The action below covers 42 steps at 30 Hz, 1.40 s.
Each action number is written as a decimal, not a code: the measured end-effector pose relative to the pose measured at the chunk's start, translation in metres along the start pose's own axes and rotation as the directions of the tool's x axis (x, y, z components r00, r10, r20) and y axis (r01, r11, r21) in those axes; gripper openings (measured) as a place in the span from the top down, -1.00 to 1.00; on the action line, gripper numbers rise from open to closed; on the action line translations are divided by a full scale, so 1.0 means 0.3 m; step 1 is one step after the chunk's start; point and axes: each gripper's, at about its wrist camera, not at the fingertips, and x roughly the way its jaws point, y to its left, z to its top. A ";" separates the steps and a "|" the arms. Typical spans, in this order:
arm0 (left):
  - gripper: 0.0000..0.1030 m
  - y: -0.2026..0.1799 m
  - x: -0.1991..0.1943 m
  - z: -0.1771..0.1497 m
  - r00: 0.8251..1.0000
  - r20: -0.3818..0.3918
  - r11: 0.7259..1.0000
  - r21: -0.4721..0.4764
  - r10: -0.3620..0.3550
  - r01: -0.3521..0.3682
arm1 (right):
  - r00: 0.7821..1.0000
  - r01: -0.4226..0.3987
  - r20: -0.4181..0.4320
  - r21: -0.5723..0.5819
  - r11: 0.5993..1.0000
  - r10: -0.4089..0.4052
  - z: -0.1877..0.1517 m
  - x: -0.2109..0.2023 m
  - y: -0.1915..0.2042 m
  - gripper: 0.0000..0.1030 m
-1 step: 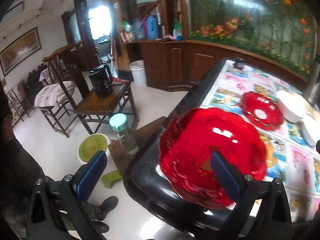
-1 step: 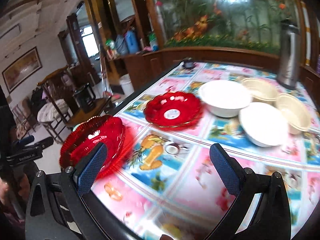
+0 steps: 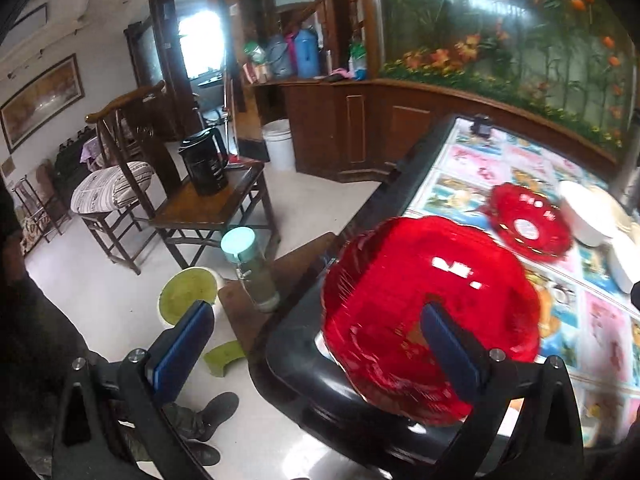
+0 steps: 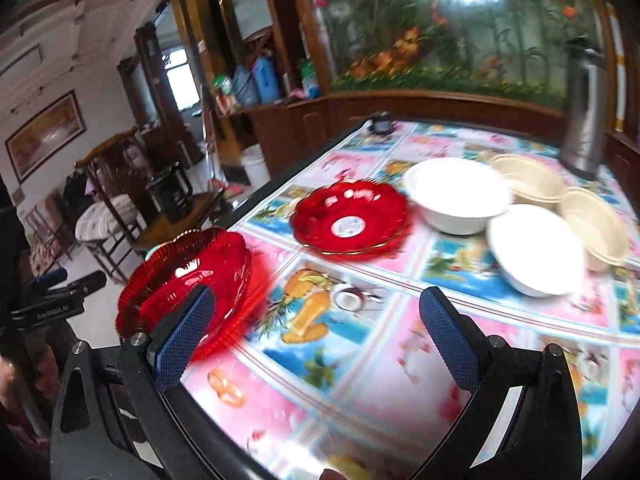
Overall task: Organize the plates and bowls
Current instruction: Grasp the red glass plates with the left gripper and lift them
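The left gripper (image 3: 316, 340) stands wide open and has hold of nothing; its right finger (image 3: 450, 344) is in front of the near red plate (image 3: 432, 300), and I cannot tell if it touches it; its left finger (image 3: 184, 342) hangs over the floor beside the bench (image 3: 500, 164). The right gripper (image 4: 316, 332) is also wide open and empty, above the bench with its colourful picture cover; its left finger (image 4: 184, 332) overlaps the near red plate (image 4: 184, 272) in the view.

In the right wrist view the near red plate sits at the bench edge at 9 o'clock; the second red plate (image 4: 352, 218), with a white label in the middle, lies just above the centre, apart from the first. At 1 o'clock is a white bowl (image 4: 456, 196), just beside the second red plate; at 3 o'clock a second white bowl (image 4: 536, 250); two cream bowls (image 4: 528, 180) (image 4: 596, 226) are behind these, near each other. A steel flask (image 4: 584, 112) stands upright at 2 o'clock.

In the left wrist view, a bottle with a pale green cap (image 3: 252, 268) stands on a low stool at 9 o'clock, near a black kettle (image 3: 204, 164) on a side table.
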 end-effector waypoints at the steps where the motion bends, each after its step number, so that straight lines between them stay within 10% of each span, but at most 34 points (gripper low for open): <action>1: -1.00 0.002 0.015 0.007 1.000 -0.006 1.000 0.000 0.006 -0.006 | 1.000 -0.009 -0.012 -0.004 1.000 0.009 0.008 0.033 0.007 -1.00; 26: -1.00 0.026 0.253 0.052 0.992 -0.116 0.998 0.036 0.053 -0.049 | 0.987 -0.053 -0.153 0.034 0.998 0.058 0.054 0.265 0.131 -1.00; 42: -0.99 -0.047 0.366 0.000 0.967 -0.254 0.995 0.079 -0.036 0.058 | 0.966 -0.053 -0.253 0.034 0.998 0.060 0.025 0.387 0.194 -0.94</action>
